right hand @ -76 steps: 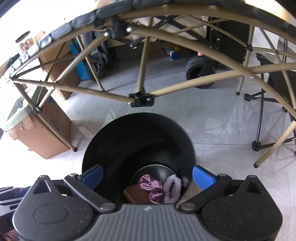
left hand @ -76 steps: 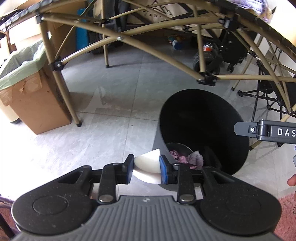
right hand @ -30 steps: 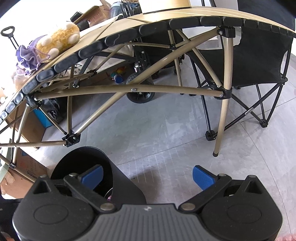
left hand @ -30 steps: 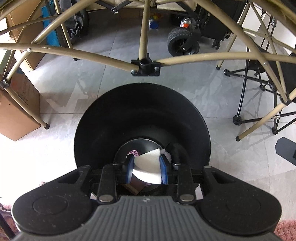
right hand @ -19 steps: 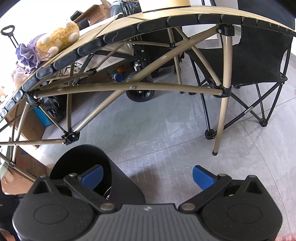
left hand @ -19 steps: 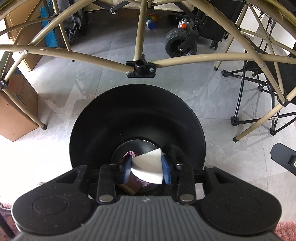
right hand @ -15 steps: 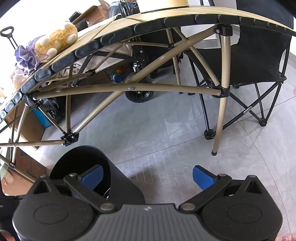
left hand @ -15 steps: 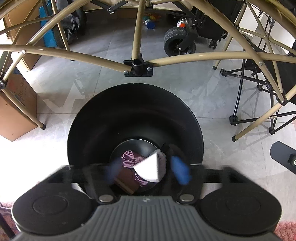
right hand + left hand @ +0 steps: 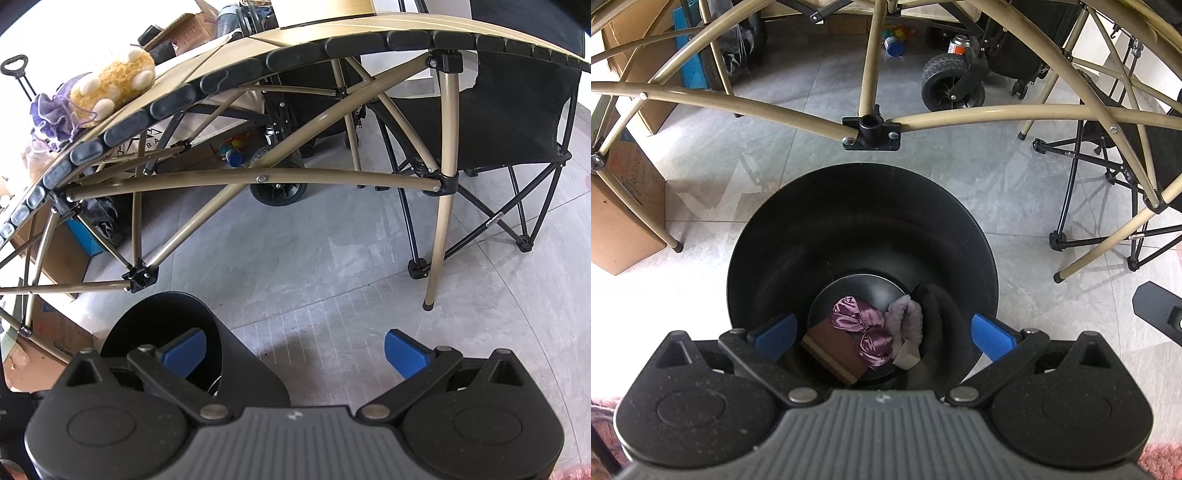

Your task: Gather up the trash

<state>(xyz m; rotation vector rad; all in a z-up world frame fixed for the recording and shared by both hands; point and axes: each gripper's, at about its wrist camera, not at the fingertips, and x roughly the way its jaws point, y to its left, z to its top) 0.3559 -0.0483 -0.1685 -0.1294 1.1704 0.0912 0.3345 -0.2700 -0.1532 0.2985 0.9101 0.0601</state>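
Note:
A black round trash bin [image 9: 864,206] stands on the grey tile floor under a tan folding table. My left gripper [image 9: 882,332] is open and empty, right above the bin's mouth. At the bin's bottom lie a purple satin scrunchie [image 9: 866,332], a lilac fuzzy piece [image 9: 905,317], a brown box [image 9: 833,349], a black cloth [image 9: 942,317] and a small white paper piece [image 9: 907,356]. My right gripper [image 9: 293,349] is open and empty over the floor, right of the bin [image 9: 236,369].
Tan table legs and a black joint [image 9: 871,131] cross above the bin. A cardboard box [image 9: 617,221] stands at left. A black folding chair [image 9: 498,122] stands at right. A yellow plush toy [image 9: 110,81] and purple yarn lie on the tabletop. A wheel [image 9: 947,86] sits behind.
My left gripper opened and let go of the white paper piece, which dropped into the bin. The right gripper stayed open and hardly moved.

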